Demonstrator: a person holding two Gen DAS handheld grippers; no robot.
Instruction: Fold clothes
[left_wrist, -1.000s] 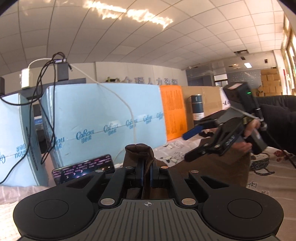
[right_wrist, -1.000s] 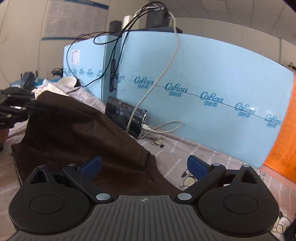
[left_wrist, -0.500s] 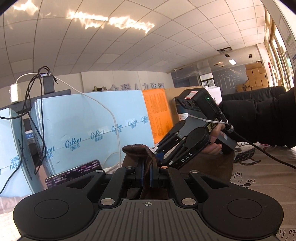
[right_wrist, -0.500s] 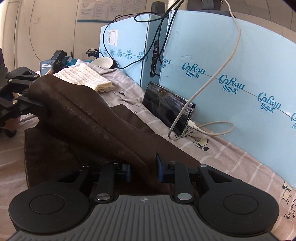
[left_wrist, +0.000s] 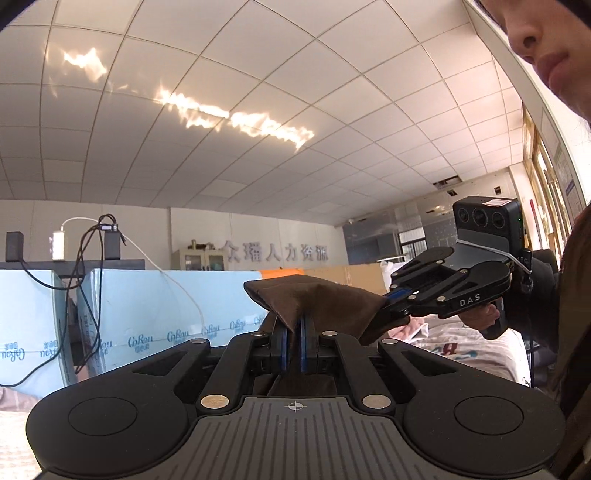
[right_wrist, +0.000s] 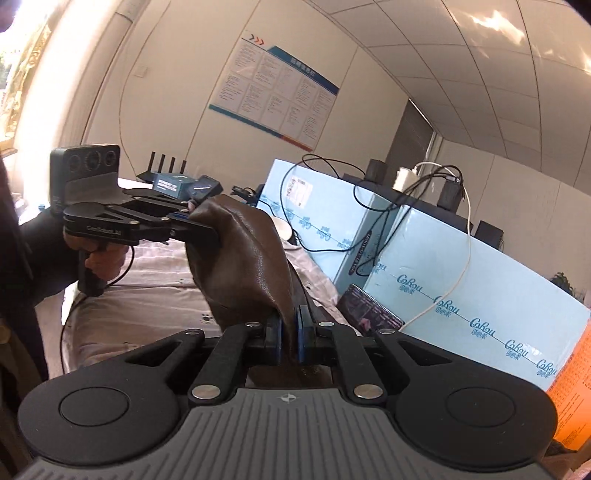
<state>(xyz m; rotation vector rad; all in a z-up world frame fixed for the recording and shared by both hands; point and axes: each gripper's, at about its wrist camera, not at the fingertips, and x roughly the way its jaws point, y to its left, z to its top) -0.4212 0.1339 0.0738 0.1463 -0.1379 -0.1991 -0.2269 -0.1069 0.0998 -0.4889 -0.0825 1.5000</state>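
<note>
A dark brown garment (left_wrist: 325, 306) is held up in the air between both grippers. My left gripper (left_wrist: 293, 341) is shut on one edge of it; the cloth bunches over the fingertips. My right gripper (right_wrist: 290, 338) is shut on another edge of the same garment (right_wrist: 240, 258). In the left wrist view the right gripper (left_wrist: 391, 304) pinches the cloth just to the right. In the right wrist view the left gripper (right_wrist: 188, 218) grips the cloth's far upper corner. The garment's lower part is hidden behind the gripper bodies.
Light blue foam boards (right_wrist: 461, 288) with cables (right_wrist: 373, 229) stand behind the table. A phone (right_wrist: 369, 314) leans against them. A striped cloth (right_wrist: 147, 273) covers the table. An orange board (right_wrist: 572, 387) is at the right. The person's face (left_wrist: 543, 48) is close at the upper right.
Both grippers have lifted the garment off the table and tilted upward. The right gripper was open a second ago, then shut on the cloth beside the left one.
</note>
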